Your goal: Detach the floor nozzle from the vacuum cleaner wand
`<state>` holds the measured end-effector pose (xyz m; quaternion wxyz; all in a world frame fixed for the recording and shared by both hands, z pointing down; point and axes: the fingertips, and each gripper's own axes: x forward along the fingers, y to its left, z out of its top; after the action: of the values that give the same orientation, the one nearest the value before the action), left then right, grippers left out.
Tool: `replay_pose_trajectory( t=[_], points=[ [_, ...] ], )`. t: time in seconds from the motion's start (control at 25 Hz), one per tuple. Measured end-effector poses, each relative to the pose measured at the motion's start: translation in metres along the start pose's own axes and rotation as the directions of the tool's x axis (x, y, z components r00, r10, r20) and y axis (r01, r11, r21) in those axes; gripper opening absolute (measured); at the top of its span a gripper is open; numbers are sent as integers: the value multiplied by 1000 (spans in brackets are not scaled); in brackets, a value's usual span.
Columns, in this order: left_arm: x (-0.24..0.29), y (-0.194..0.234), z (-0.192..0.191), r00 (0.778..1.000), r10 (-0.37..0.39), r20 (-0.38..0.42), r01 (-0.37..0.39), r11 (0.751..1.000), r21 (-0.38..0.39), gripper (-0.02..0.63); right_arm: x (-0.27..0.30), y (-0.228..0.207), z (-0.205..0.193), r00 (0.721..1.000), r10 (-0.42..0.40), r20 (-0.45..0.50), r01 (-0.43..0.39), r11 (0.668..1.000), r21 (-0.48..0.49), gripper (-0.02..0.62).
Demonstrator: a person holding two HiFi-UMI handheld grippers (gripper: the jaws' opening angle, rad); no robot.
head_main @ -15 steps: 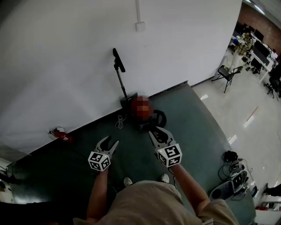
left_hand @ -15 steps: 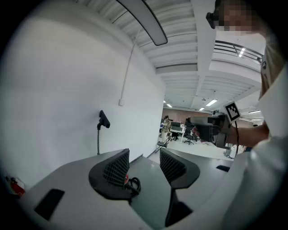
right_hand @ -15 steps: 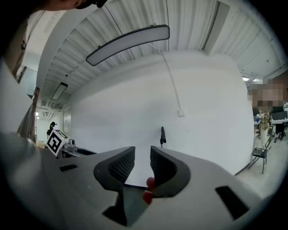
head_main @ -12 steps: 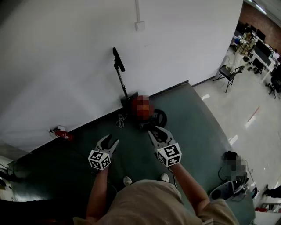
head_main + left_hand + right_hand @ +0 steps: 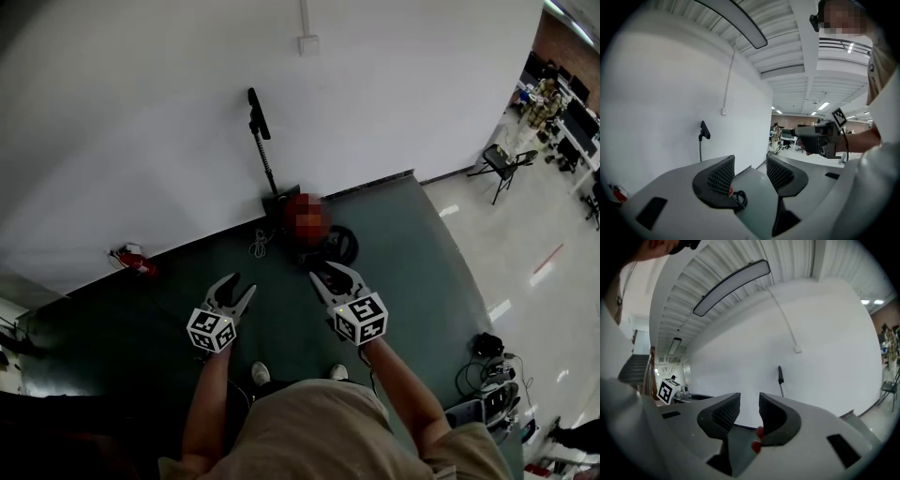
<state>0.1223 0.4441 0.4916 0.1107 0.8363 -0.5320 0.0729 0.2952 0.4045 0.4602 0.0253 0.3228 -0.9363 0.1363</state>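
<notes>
vacuum (image 5: 305, 220): stood against the wall (image 5: 141, 112), well ahead of both grippers
nozzle (image 5: 278, 200): dark block at the wand (image 5: 265, 155) foot; latch not made out
left gripper (image 5: 236, 289): jaws apart, nothing held
right gripper (image 5: 331, 274): jaws all but together, nothing held
handling: judged stiff, smooth plastic; nozzle light, joint likely latched
hold: wand to be gripped just above the joint by 1 gripper, nozzle pulled by the other

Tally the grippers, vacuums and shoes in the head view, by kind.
Grippers: 2 (left gripper, right gripper)
Vacuum: 1
Shoes: 2
Total: 5
</notes>
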Motion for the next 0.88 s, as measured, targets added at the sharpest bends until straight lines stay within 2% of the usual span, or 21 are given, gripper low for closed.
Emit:
replay_pose_trajectory(
  t=[0.16, 0.4, 0.68, 0.88],
  points=[
    [1, -16, -4, 1000, 27, 7, -27, 999, -22, 222, -11, -5, 0, 998, 58, -17, -57, 997, 48, 117],
    [14, -18, -13, 1000, 7, -14, -7, 1000, -15, 222, 1, -23, -5, 997, 67, -35, -64, 995, 72, 123],
    [56, 56, -6, 999, -34, -21, 33, 999, -40, 222, 59, -45, -1, 998, -7, -63, 12, 997, 71, 123],
    [88, 114, 12, 997, -72, 5, 72, 997, -28, 222, 104, -55, 14, 996, -53, -71, 53, 999, 6, 123]
  ],
)
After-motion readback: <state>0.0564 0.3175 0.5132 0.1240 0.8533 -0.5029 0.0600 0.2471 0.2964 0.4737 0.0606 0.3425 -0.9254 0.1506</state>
